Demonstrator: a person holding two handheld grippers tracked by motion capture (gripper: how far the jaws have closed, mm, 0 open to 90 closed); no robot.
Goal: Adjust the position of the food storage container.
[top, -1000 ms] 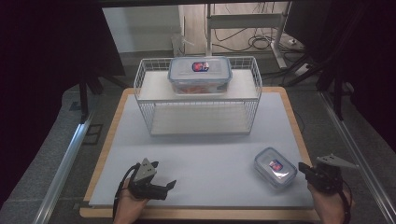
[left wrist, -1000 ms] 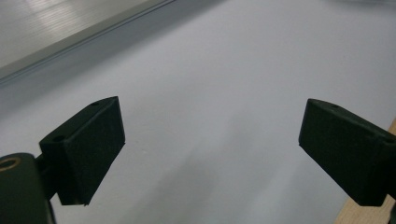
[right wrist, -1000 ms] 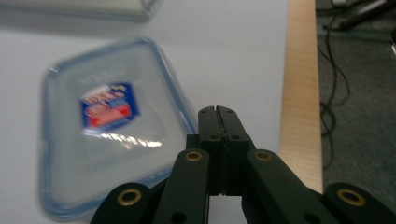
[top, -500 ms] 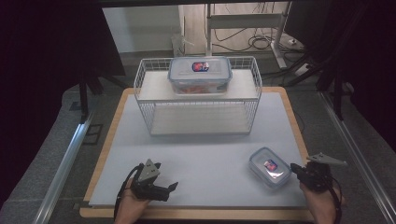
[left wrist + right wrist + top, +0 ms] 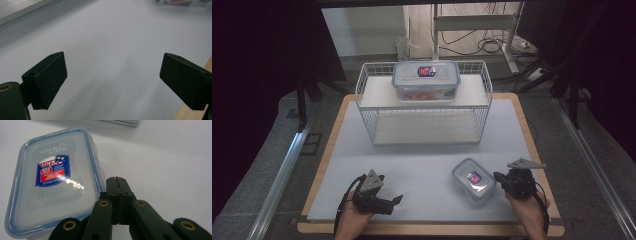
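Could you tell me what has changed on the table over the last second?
The right hand-held gripper, jaws shut and empty, has slid left, pushing the small container with it toward the table's middle. The left hand-held gripper stayed put with jaws open. The wire rack and large container have not moved.
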